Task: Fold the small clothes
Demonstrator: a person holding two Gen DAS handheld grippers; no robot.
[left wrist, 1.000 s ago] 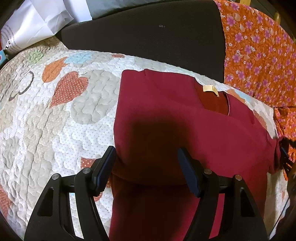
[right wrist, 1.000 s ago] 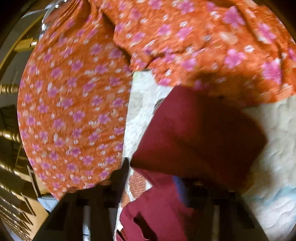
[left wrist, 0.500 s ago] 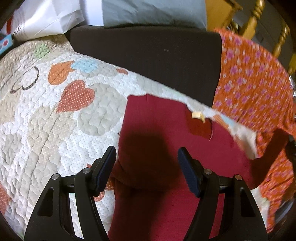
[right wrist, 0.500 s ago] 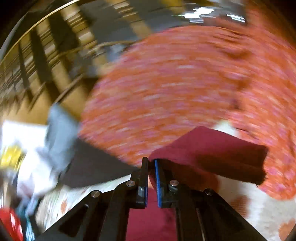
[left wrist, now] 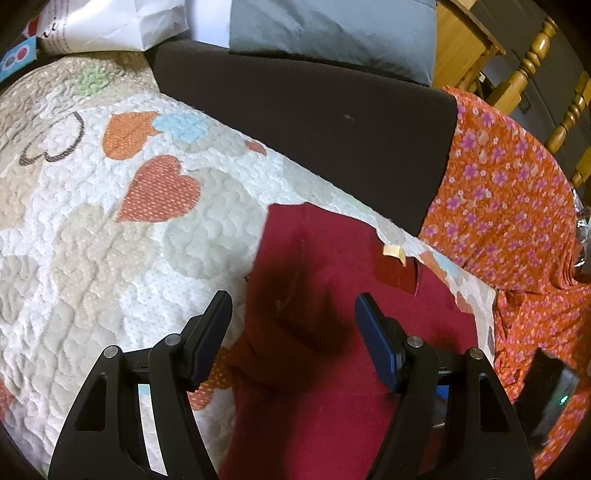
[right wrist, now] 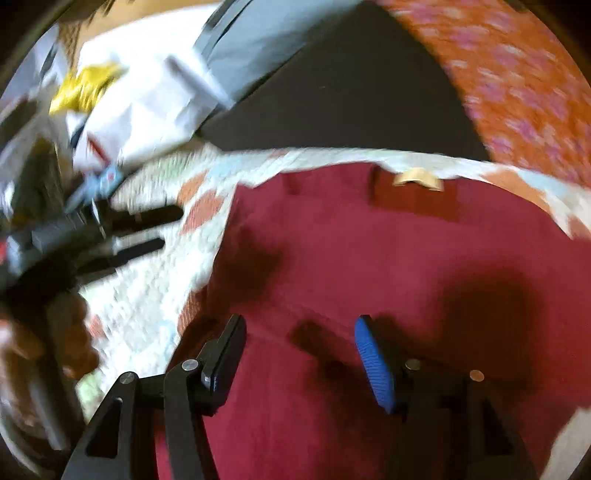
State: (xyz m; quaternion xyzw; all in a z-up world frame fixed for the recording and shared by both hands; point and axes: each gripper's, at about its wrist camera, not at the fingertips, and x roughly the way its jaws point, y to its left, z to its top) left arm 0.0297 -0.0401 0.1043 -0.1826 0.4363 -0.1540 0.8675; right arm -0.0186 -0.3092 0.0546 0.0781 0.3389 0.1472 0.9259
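Observation:
A dark red shirt [left wrist: 332, 295] lies on the heart-patterned quilt [left wrist: 92, 240], collar and tan neck label [left wrist: 393, 252] at the far edge. Its sides are folded in. It also shows in the right wrist view [right wrist: 369, 251], blurred by motion. My left gripper [left wrist: 293, 321] is open and empty, just above the shirt's near left part. My right gripper [right wrist: 301, 341] is open and empty over the middle of the shirt. The other gripper [right wrist: 122, 236] shows as dark bars at the left of the right wrist view.
An orange floral garment [left wrist: 517, 206] lies at the right, over the quilt's edge. A dark cushion [left wrist: 314, 110] and a grey pillow [left wrist: 332, 29] sit behind. White bags [left wrist: 110, 22] are at the back left. Wooden rails [left wrist: 535, 66] stand at the far right.
My right gripper let go of the red sleeve it held shut, opened, and swung round over the shirt. The sleeve now lies folded in. My left gripper drew back a little.

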